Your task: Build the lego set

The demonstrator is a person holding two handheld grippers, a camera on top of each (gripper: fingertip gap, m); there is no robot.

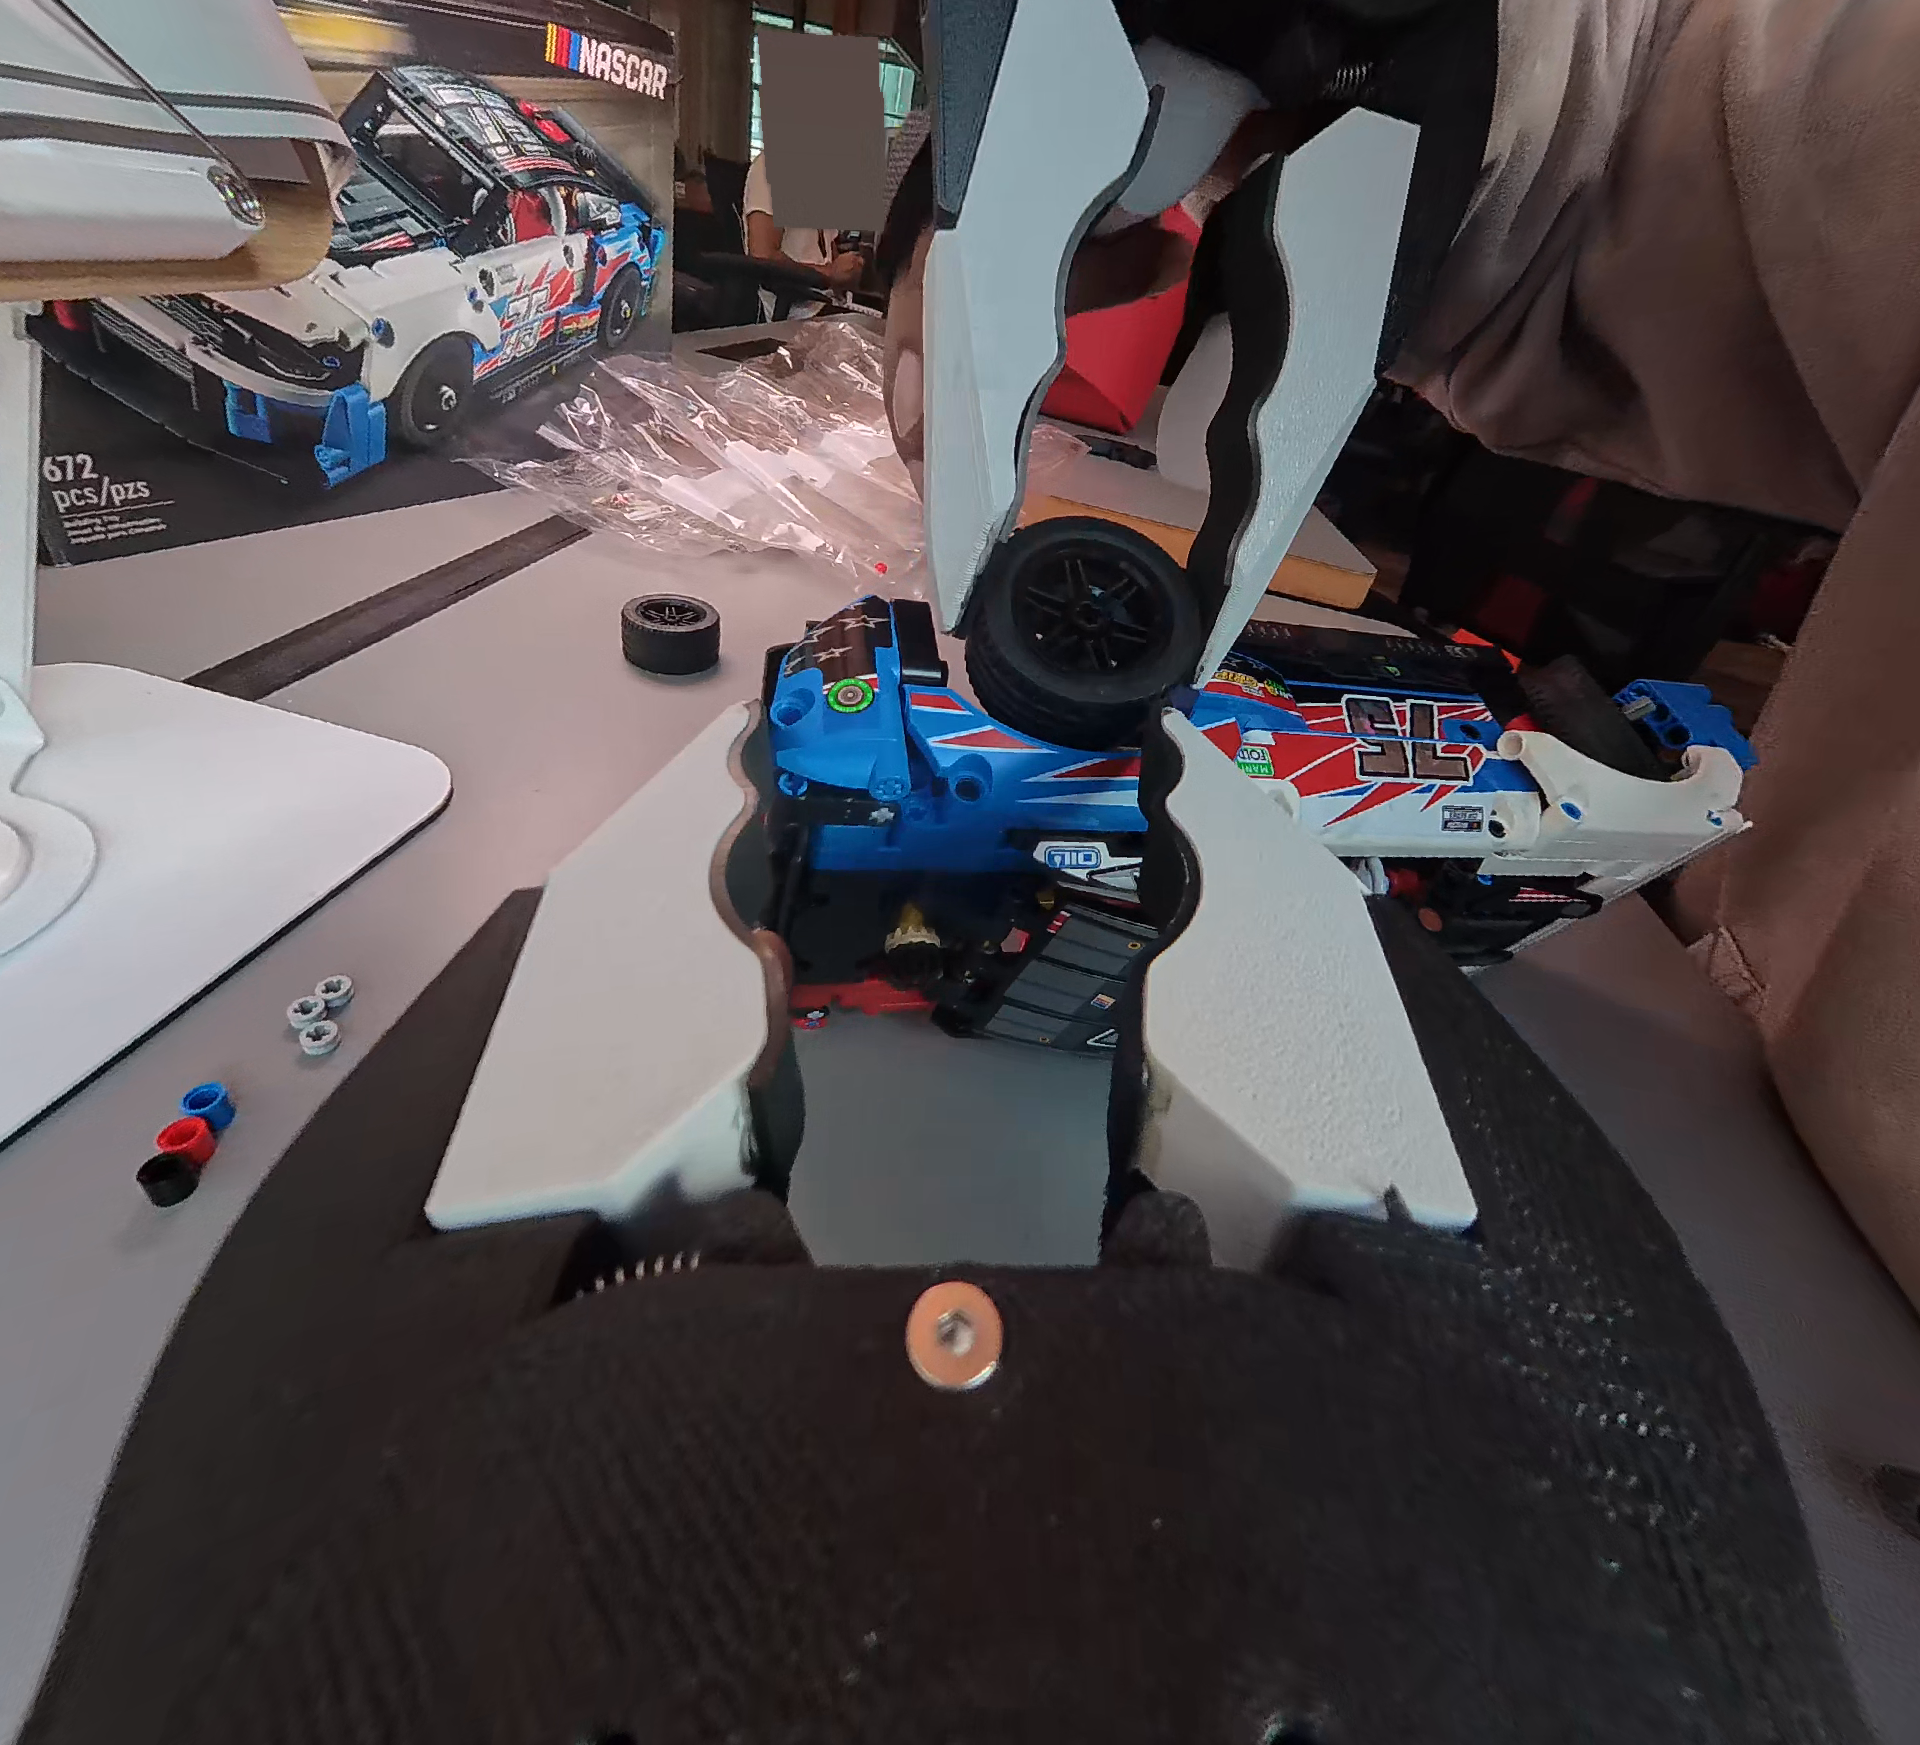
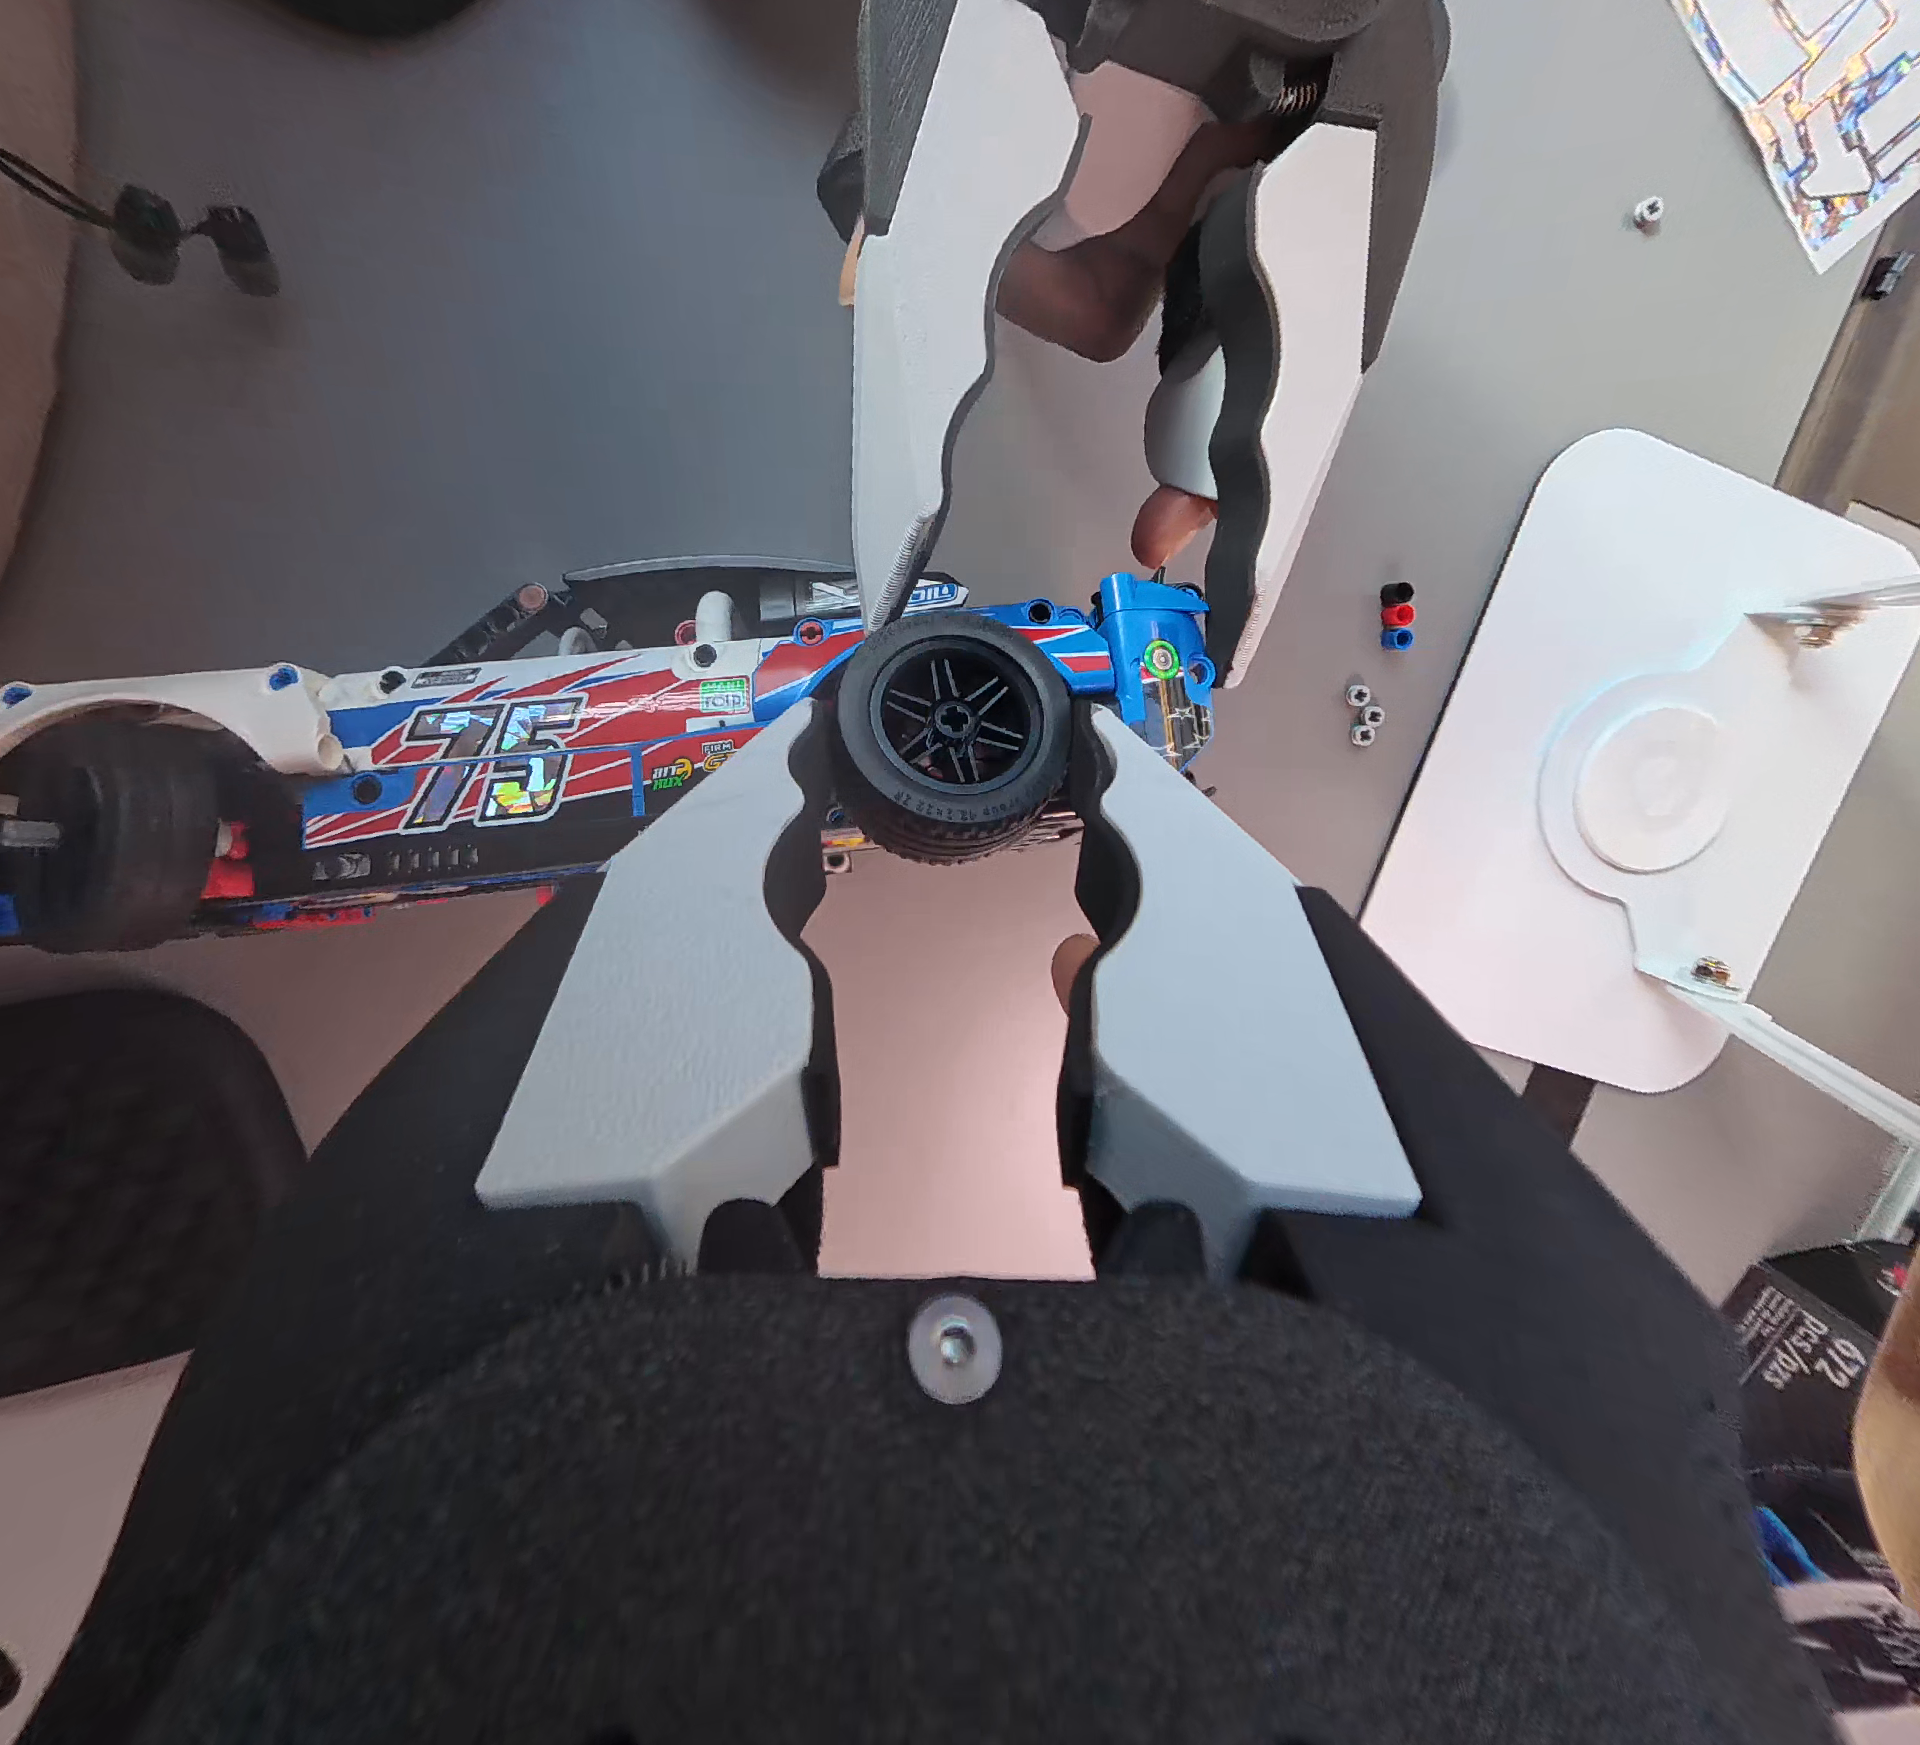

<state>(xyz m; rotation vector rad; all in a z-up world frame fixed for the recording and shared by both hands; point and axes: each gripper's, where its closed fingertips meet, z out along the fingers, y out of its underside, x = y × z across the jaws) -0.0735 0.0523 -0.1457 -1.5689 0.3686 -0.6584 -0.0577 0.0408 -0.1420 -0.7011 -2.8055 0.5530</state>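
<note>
The Lego race car [image 1: 935, 791], blue, white and red, lies on its side on the grey table. My left gripper [image 1: 958, 729] is shut on its blue rear end, one finger on each side. It enters the right wrist view from above [image 2: 1062, 633]. My right gripper [image 2: 951, 724] is shut on a black wheel [image 2: 956, 739] and holds it against the car's [image 2: 468, 739] rear wheel arch. In the left wrist view the right gripper [image 1: 1083, 646] comes down from above with the wheel [image 1: 1086, 625]. A front wheel [image 2: 114, 822] is mounted on the car.
A loose black wheel [image 1: 670, 633] lies behind the car. The set's box [image 1: 343, 241] and clear plastic bags [image 1: 727, 448] stand farther back. Small grey bushes [image 1: 320, 1015] and blue, red and black pieces [image 1: 187, 1139] lie by a white stand base [image 1: 156, 864]. A sticker sheet [image 2: 1787, 12] lies nearby. My left and right fingertips are right by each other.
</note>
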